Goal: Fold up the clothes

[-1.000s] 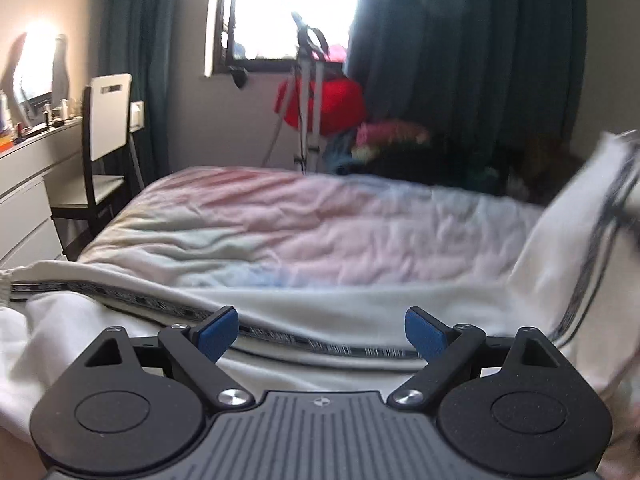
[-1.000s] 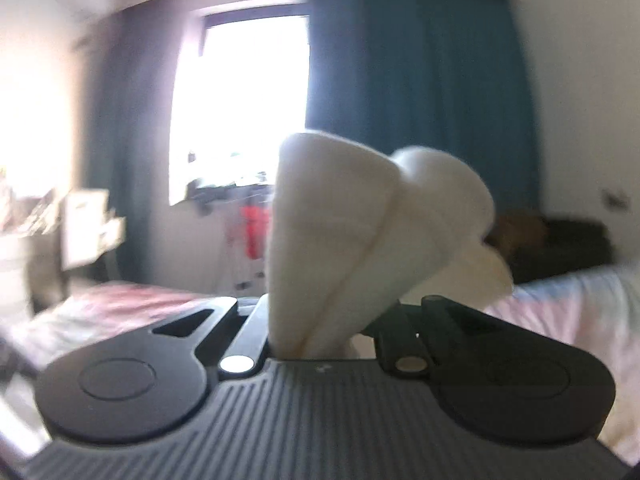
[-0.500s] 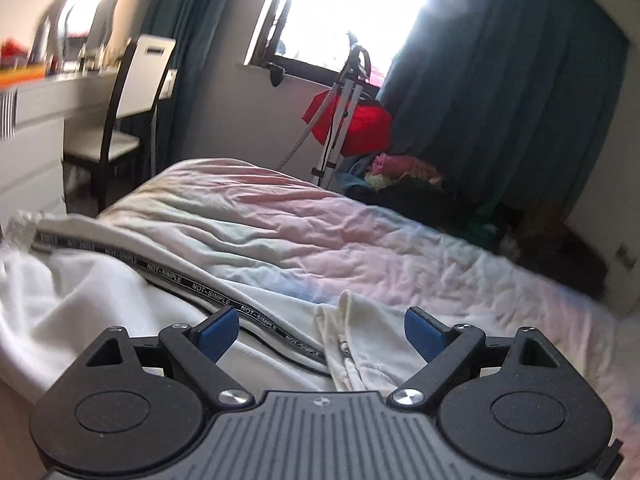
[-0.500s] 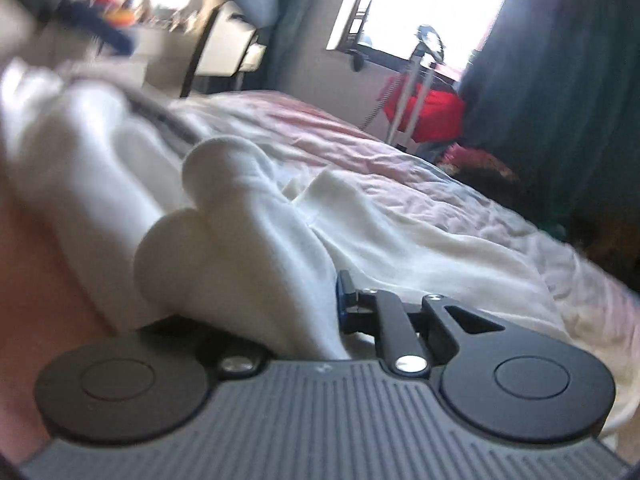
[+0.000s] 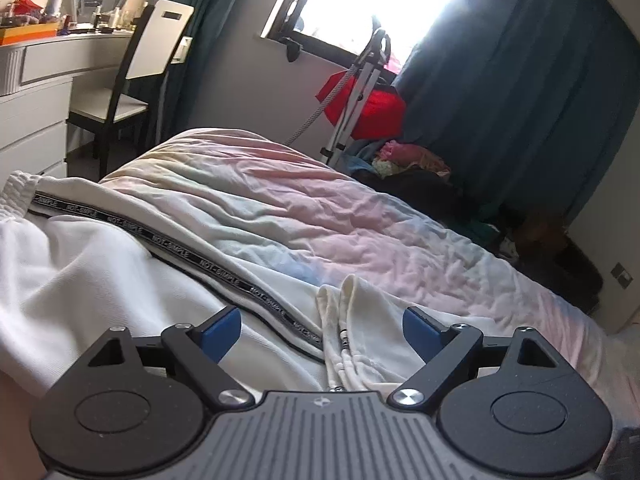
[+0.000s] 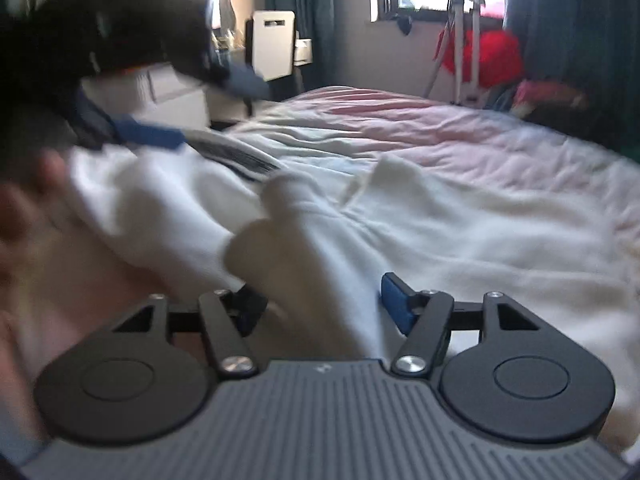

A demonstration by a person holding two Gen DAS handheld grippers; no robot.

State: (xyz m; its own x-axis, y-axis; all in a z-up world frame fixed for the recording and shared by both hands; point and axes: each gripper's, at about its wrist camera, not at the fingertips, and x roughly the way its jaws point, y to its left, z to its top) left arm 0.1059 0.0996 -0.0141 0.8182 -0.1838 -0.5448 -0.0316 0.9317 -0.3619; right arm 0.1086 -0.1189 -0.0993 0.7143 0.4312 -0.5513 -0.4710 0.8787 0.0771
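Note:
A white garment [image 5: 100,272] with a black lettered stripe [image 5: 192,256] lies rumpled on the bed. My left gripper [image 5: 320,320] hovers open just over it, and a cream folded end with a zip [image 5: 360,320] lies loose between its blue pads. In the right wrist view the same garment [image 6: 460,220] spreads over the bed. My right gripper [image 6: 320,300] is opening. A bunched fold of white cloth [image 6: 304,248] still stands between its jaws, and the right pad is clear of it. The left gripper's blue fingers [image 6: 152,134] show blurred at upper left.
The pastel quilt [image 5: 320,208] covers the bed. A chair [image 5: 152,56] and white dresser [image 5: 36,92] stand to the left. By the window are a stand with a red item [image 5: 368,104] and a pile of clothes [image 5: 408,160]. A blurred hand [image 6: 24,216] is at left.
The right gripper, shut on a raised bunch of white cloth, came down to the bed and its jaws parted. The left view rolled and shifted; the folded end now lies between the left pads.

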